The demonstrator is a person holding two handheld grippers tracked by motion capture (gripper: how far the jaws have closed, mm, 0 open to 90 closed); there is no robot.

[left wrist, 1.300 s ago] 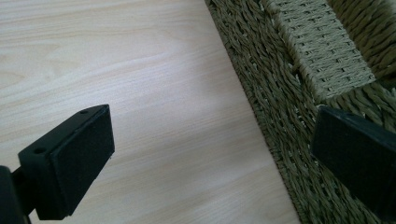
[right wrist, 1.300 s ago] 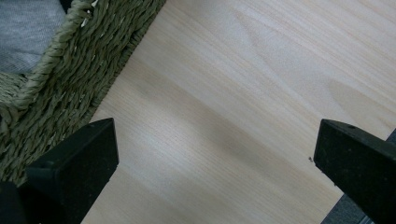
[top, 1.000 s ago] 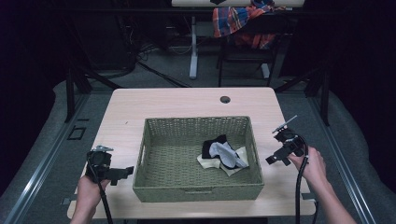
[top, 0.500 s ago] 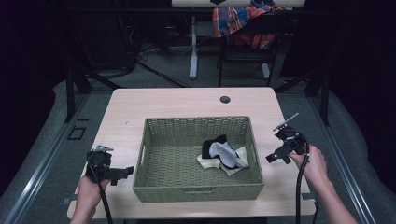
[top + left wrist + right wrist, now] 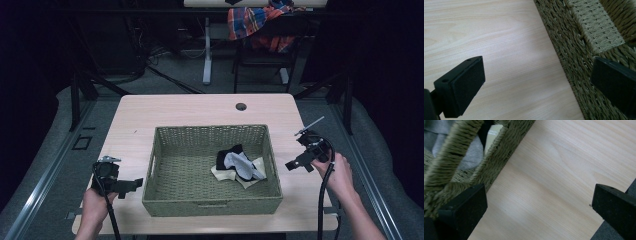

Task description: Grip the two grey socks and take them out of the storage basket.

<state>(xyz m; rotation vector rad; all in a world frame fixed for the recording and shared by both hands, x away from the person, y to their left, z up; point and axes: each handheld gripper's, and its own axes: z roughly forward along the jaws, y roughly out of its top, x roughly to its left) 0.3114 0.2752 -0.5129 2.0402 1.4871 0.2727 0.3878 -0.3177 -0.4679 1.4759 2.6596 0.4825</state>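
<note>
Flanking the woven basket [image 5: 211, 205] on the desk [image 5: 175, 109], the left gripper [image 5: 131, 185] and right gripper [image 5: 295, 164] are each hovering just beside an end wall, likely staged for a two-handed lift or a reach inside. Both sets of jaws are standing wide apart and are gripping nothing; each gripper view is showing bare desk between them. A small pile of cloth items [image 5: 238, 165], black, grey and cream, is lying inside the basket toward its right end, nearer the right gripper.

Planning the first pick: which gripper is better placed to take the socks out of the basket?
Right. The socks lie toward the basket's right side, nearer the open right gripper; the left gripper is across the basket.
</note>
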